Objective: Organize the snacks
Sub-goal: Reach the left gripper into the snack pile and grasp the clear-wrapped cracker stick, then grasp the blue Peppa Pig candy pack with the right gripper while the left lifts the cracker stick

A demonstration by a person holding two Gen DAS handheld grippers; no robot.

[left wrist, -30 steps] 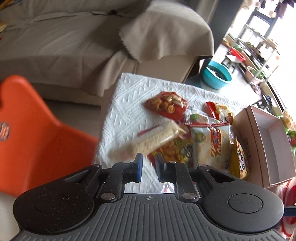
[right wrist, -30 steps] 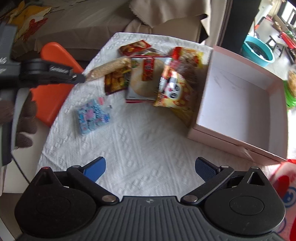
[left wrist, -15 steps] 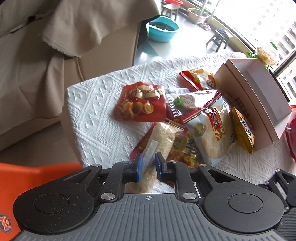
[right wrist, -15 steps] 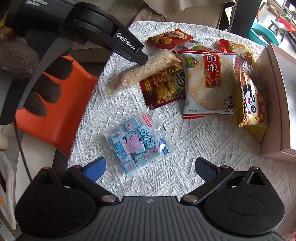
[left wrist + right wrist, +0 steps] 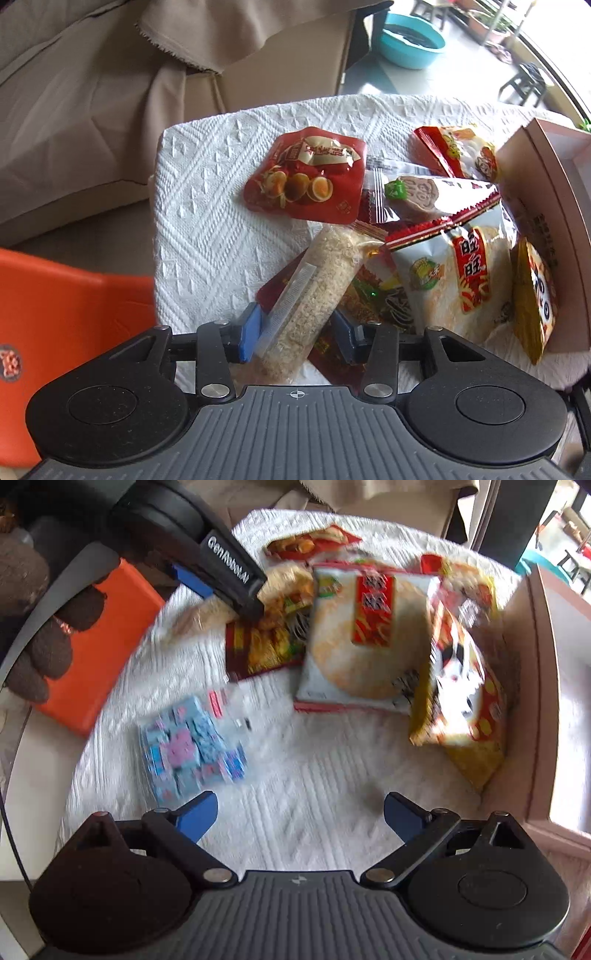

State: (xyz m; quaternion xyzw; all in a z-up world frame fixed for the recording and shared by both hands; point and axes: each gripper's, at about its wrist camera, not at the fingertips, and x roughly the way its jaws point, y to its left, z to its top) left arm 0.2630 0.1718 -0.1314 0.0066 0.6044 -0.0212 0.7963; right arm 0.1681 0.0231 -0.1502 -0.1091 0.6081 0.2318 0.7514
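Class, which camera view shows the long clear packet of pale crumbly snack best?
The left wrist view: the long clear packet lies sharp and nearly whole between the opening left tongs. In the right wrist view it is blurred and mostly hidden behind those tongs.

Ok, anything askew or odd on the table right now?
Yes: the long crumbly snack stick lies tilted across a red packet, between the left gripper's opening jaws. The other snacks are heaped overlapping against the pink box, which looks empty.
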